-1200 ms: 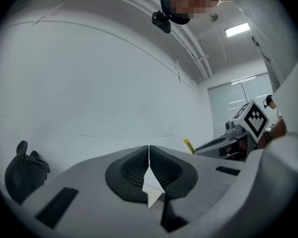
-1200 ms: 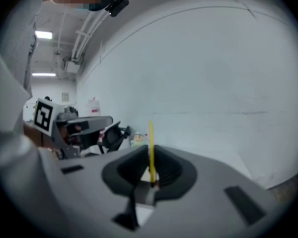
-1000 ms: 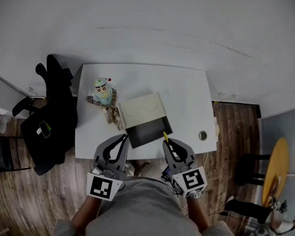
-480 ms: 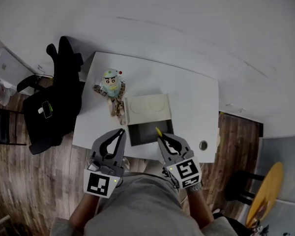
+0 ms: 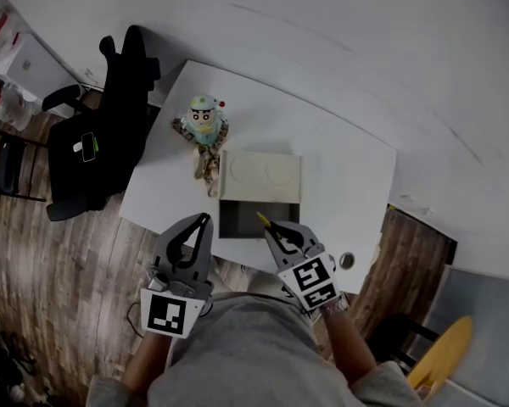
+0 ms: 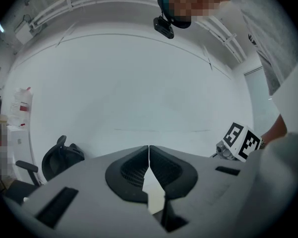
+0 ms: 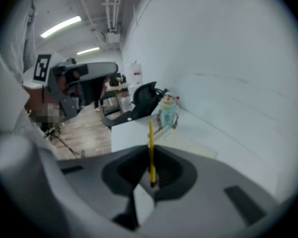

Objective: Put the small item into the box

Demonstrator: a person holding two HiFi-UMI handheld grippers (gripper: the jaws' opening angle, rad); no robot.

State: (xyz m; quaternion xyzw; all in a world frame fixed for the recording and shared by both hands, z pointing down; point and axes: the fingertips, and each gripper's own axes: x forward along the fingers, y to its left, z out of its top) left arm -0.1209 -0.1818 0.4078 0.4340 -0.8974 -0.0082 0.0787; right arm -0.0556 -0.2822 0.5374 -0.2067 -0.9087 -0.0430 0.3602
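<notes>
An open cream box (image 5: 259, 214) with a dark inside lies on the white table (image 5: 348, 176), its lid (image 5: 261, 175) folded back flat. My right gripper (image 5: 270, 225) is shut on a thin yellow stick (image 7: 151, 150), whose tip (image 5: 261, 219) pokes over the box's near right edge. In the right gripper view the stick stands upright between the jaws. My left gripper (image 5: 202, 221) hovers at the table's near edge, left of the box, shut with nothing held; its own view (image 6: 149, 155) points at the white wall.
A cartoon doll (image 5: 205, 124) stands on a patterned cloth (image 5: 207, 166) left of the lid. A black office chair (image 5: 97, 142) with a phone (image 5: 89, 148) on it stands at the table's left. A small round object (image 5: 347, 260) lies near the table's right front corner.
The head camera has turned, so the table sits more slanted in view. My right gripper with the yellow stick has moved left toward the box's opening. The left gripper stays shut.
</notes>
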